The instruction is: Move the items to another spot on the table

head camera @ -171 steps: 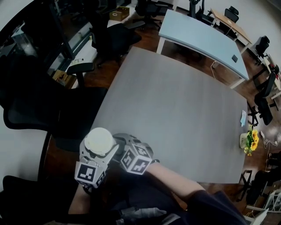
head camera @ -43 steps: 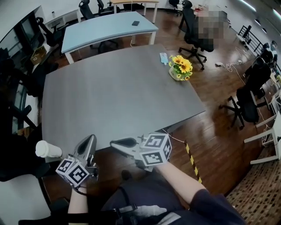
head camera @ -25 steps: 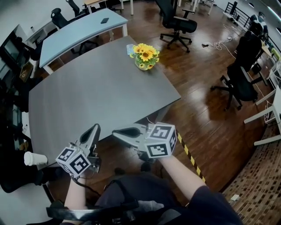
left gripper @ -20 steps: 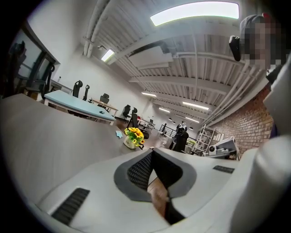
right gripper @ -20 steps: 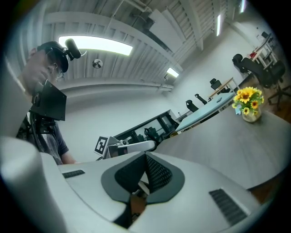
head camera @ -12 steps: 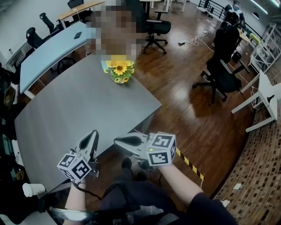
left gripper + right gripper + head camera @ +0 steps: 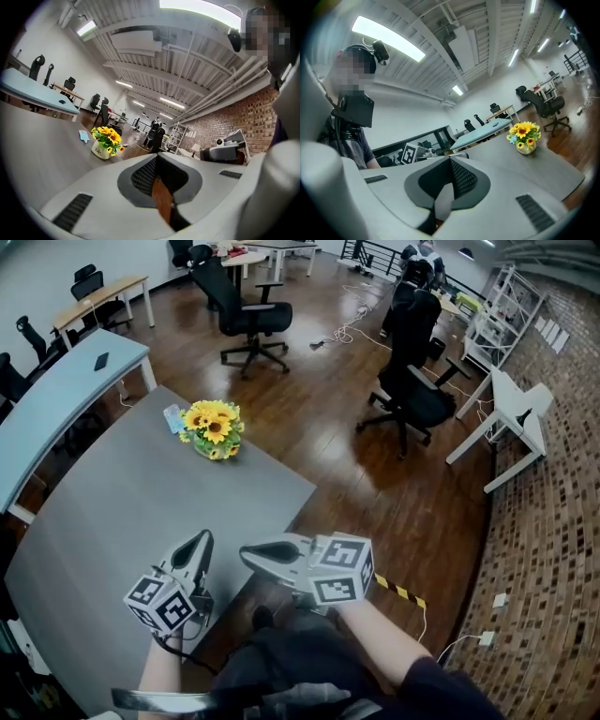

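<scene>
1. Gripper state. The left gripper [image 7: 199, 545] and the right gripper [image 7: 258, 554] are both closed and hold nothing. Each one's gripper view shows its ribbed pads meeting with only background behind them. Both hang side by side over the near edge of the grey table [image 7: 112, 521].

2. Item location. The sunflower pot [image 7: 213, 429] stands upright near the far corner of the table, well apart from both grippers. A small blue packet [image 7: 172, 418] lies flat just beside it.

3. Procedure (judged). The step in hand is the approach.
- Spread 1 gripper's jaws before reaching the pot.
- Clamp the pot body, not the blooms, which would likely give way.
- Lift straight up and keep the pot upright.
- Pick up the packet separately, by an edge.

4. Materials.
- The pot is pale, rounded and smooth, probably glazed, so it may slip.
- The yellow petals and green leaves spread wider than the pot.
- The table top is matt and flat.
</scene>
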Tool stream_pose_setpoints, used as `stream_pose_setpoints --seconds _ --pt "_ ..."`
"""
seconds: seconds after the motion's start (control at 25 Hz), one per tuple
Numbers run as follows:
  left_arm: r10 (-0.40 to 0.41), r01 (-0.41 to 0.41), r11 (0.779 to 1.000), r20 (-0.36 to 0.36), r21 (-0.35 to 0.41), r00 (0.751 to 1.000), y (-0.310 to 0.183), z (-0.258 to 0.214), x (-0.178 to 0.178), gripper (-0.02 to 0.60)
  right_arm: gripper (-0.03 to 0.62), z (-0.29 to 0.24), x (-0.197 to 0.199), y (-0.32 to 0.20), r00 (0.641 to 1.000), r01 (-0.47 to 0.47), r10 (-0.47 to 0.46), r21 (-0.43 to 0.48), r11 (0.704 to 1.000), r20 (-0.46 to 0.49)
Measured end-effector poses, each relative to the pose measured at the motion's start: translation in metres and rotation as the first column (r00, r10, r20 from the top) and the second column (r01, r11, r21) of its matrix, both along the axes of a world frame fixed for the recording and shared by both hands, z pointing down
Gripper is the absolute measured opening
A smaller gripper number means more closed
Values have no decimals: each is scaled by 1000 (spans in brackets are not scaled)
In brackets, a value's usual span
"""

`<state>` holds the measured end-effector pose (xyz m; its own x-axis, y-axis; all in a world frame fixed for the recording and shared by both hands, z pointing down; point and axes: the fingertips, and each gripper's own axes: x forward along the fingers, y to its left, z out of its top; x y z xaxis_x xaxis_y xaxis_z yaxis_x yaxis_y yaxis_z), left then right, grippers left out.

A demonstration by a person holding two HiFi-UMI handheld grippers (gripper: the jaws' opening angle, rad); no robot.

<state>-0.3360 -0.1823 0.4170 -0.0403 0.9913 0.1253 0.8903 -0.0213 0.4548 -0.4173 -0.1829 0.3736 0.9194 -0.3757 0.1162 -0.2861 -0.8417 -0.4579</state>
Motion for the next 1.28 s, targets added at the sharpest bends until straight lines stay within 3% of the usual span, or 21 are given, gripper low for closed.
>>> stream_pose_setpoints --seconds 0.36,0.56,0.72,0.84,1.08,1.2,1.28 --pt "70 -70 998 141 -7 988 28 27 14 20 -21 6 5 18 992 -73 80 -67 995 102" --pt "124 -119 992 169 -40 978 35 28 11 20 -21 3 14 18 990 -81 94 -123 989 105" --pt "195 -188 980 169 -59 966 58 22 -3 18 -21 -3 7 20 992 -67 71 -39 997 106" --pt "228 -222 973 129 -60 965 74 15 -10 18 -23 -7 6 39 992 -91 89 20 996 88" --pt "194 -192 981 137 -24 971 94 20 0 18 -21 -3 9 76 993 -104 101 34 994 67" --pt "171 -171 985 126 -11 977 107 17 -3 18 -21 -3 3 90 997 -67 68 -16 998 41" --pt "172 -172 985 182 -15 968 122 14 -11 18 -21 0 -4 102 998 -43 45 -62 997 37"
